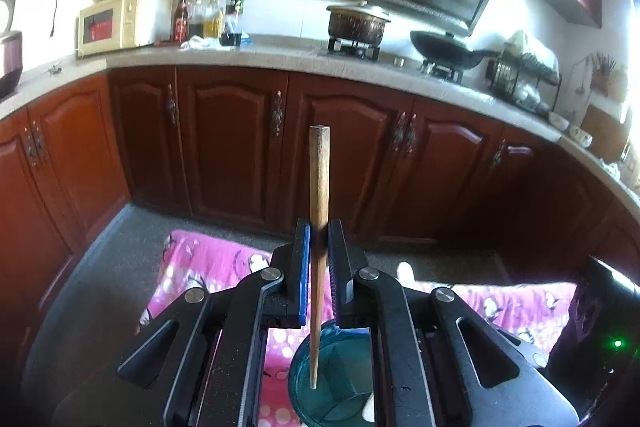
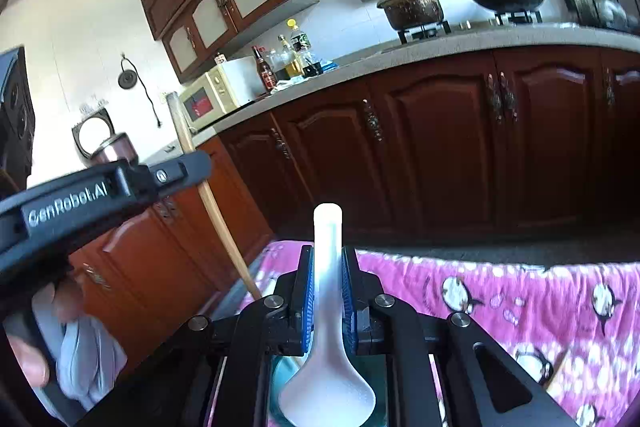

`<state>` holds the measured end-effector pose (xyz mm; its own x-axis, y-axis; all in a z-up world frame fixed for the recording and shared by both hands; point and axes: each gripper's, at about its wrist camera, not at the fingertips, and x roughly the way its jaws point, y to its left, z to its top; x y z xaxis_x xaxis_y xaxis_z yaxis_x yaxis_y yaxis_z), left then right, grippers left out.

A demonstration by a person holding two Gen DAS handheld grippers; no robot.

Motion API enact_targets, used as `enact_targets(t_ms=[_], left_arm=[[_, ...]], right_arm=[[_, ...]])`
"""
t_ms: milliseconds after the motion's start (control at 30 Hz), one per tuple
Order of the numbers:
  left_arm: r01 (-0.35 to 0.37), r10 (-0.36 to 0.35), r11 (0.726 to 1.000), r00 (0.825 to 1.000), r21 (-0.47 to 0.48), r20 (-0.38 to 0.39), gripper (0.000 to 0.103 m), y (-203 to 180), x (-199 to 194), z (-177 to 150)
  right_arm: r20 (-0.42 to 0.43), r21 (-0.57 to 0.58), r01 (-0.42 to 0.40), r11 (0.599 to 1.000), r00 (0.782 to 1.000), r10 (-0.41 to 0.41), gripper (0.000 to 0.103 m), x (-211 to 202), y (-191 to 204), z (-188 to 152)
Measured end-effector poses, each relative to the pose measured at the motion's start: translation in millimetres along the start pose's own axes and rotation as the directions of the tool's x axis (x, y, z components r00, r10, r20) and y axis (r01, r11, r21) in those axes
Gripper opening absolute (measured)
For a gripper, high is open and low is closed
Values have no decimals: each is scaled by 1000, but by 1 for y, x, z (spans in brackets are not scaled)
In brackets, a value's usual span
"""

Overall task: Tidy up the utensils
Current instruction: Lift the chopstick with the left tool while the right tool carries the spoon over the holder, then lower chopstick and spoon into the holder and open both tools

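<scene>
My left gripper (image 1: 319,229) is shut on a wooden chopstick (image 1: 319,179), which stands upright between the pads. Its thin lower tip hangs over a teal glass cup (image 1: 320,379) on the pink cloth (image 1: 200,267). My right gripper (image 2: 327,257) is shut on a white ceramic spoon (image 2: 327,239), handle up, with the bowl (image 2: 328,391) low over the teal cup (image 2: 280,375). In the right wrist view the left gripper (image 2: 176,169) comes in from the left with the chopstick (image 2: 212,207) slanting through it, held by a hand (image 2: 28,359).
A pink penguin-print cloth (image 2: 500,291) covers the table. Dark red cabinets (image 1: 232,139) run under a grey counter (image 1: 248,57) with a microwave (image 1: 120,23), bottles (image 1: 224,15), a pot (image 1: 358,21), a wok (image 1: 444,49) and a dish rack (image 1: 524,79). A second chopstick end (image 2: 558,375) lies at right.
</scene>
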<state>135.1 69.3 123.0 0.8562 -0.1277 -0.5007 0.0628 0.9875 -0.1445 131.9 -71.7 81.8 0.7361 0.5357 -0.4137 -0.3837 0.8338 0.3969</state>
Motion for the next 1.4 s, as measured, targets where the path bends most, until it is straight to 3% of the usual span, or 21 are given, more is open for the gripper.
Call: enact_targets(t_ms=[433, 633, 800, 867, 933, 967, 1033, 1300, 1400], left_arm=[[-5, 3, 1000, 995, -20, -99, 7, 7, 21, -45], [-28, 25, 999, 993, -23, -118, 7, 6, 24, -53], [-29, 24, 999, 989, -26, -147, 8, 6, 24, -57], [-27, 22, 999, 988, -31, -155, 12, 6, 22, -58], [-23, 17, 999, 987, -35, -157, 24, 6, 17, -60], [-21, 15, 999, 988, -36, -156, 32, 7, 16, -59], [-17, 11, 999, 989, -39, -148, 36, 8, 8, -58], [-1, -4, 999, 989, -35, -148, 41, 0, -19, -64], [8, -10, 1000, 988, -16, -156, 42, -12, -30, -71]], right_arm=[[-99, -78, 10, 997, 995, -18, 12, -12, -11, -41], [-230, -55, 2, 998, 973, -14, 12, 1, -23, -59], [-235, -15, -6, 1000, 972, 2, 18, -13, -30, -58], [-221, -17, -1, 1000, 975, -3, 26, -21, -31, -56], [-215, -14, 7, 1000, 977, -10, 33, -28, -31, -55], [-214, -11, 8, 1000, 977, -10, 34, -32, -33, -55], [-216, -7, 14, 1000, 976, -15, 35, -39, -36, -56], [-206, 9, 33, 999, 978, -31, 37, -66, -40, -55], [-192, 10, 45, 999, 980, -42, 45, -79, -41, -55]])
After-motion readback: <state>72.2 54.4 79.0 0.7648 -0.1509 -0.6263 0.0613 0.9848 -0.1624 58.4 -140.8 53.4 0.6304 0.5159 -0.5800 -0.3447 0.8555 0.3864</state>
